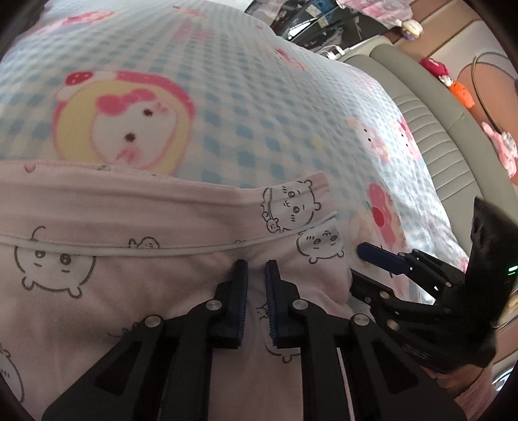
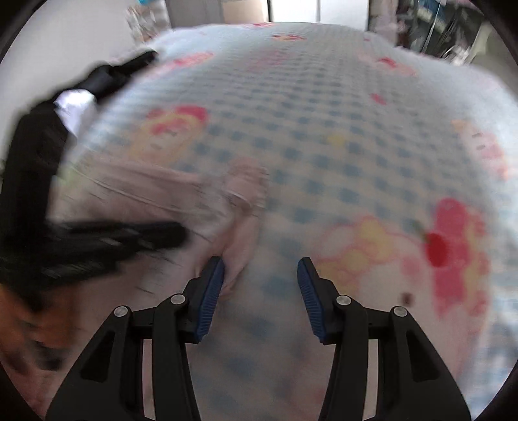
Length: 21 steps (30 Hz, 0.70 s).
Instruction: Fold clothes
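A pale pink garment (image 1: 129,220) printed with outlined cartoon animals lies on a blue-checked bedsheet (image 1: 259,97). My left gripper (image 1: 256,267) points down into it near its white piping, its blue pads pinching a small ridge of the cloth. My right gripper (image 1: 356,268) stands just right of it at the garment's right edge, with one blue pad over the sheet. The right wrist view is blurred: my right gripper (image 2: 260,262) is open, and the pink garment's (image 2: 145,191) edge touches its left finger. There the left gripper (image 2: 174,233) is a dark smear on the cloth.
A grey padded ribbed surface (image 1: 421,107) borders the bed on the right, with plush toys (image 1: 463,90) beyond it. A black and white piece of clothing (image 2: 81,97) lies at the bed's far left. Dark clutter (image 1: 307,19) stands past the far end.
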### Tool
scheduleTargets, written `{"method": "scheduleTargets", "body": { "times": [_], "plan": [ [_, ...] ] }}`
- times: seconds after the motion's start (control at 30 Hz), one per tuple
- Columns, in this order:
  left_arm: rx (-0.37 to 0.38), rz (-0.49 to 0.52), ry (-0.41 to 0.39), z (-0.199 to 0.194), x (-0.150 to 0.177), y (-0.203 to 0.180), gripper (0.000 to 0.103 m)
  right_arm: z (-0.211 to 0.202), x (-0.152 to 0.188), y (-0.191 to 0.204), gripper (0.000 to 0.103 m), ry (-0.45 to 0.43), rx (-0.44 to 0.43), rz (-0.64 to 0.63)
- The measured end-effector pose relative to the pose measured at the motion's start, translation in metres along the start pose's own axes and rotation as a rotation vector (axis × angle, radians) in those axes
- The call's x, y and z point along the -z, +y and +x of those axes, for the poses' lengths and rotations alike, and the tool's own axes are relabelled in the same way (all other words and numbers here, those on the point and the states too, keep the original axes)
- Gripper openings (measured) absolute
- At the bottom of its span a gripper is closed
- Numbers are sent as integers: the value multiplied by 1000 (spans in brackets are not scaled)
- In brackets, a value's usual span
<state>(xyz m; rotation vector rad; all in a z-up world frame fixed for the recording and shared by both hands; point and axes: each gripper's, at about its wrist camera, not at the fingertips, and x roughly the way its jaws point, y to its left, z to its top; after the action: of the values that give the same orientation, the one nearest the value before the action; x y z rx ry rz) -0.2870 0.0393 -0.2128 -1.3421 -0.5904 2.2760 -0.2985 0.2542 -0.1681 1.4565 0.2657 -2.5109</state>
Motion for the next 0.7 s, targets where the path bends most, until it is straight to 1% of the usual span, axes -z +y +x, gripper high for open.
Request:
{"method": "scheduleTargets", "body": {
  "times": [0.03,0.1,0.17,0.2,0.27,0.3,0.33,0.4,0.47,0.53,0.63,0.67,0.7],
  "plan": [
    [4,3,-7,1,1,2,13,1,2,-4,47,6,28,10],
    [-8,25,-31,0,4,1,13,4,7,-12,47,19,83,30],
    [-31,55,-58,0,8,-4,12,-9,8,-19,47,-33,43,87],
    [-46,70,-66,0,9,-6,13,-14,6,-16,47,-48,12,78],
    [-53,75,-69,-1,9,-7,13,-24,3,-7,47,-71,-50,50],
    [-42,66,-68,-1,8,-5,13,-28,2,-3,44,-83,-82,37],
    [-28,55,-67,-2,8,-2,13,-27,1,4,35,-76,-95,5],
    [-5,36,-66,-3,7,3,13,-24,0,20,31,-57,-116,-64],
    [-9,40,-66,-3,7,2,13,-14,1,27,28,-28,-117,-87],
    [-14,45,-66,-3,8,1,13,-8,2,26,27,-19,-131,-73],
    [-14,44,-65,-3,8,1,13,2,-3,20,27,-12,-209,-17],
    [-14,45,-65,-2,8,1,13,4,-4,18,25,-9,-226,0],
    [-16,47,-65,-2,8,1,13,5,-5,17,20,-6,-243,18]
  ]
}}
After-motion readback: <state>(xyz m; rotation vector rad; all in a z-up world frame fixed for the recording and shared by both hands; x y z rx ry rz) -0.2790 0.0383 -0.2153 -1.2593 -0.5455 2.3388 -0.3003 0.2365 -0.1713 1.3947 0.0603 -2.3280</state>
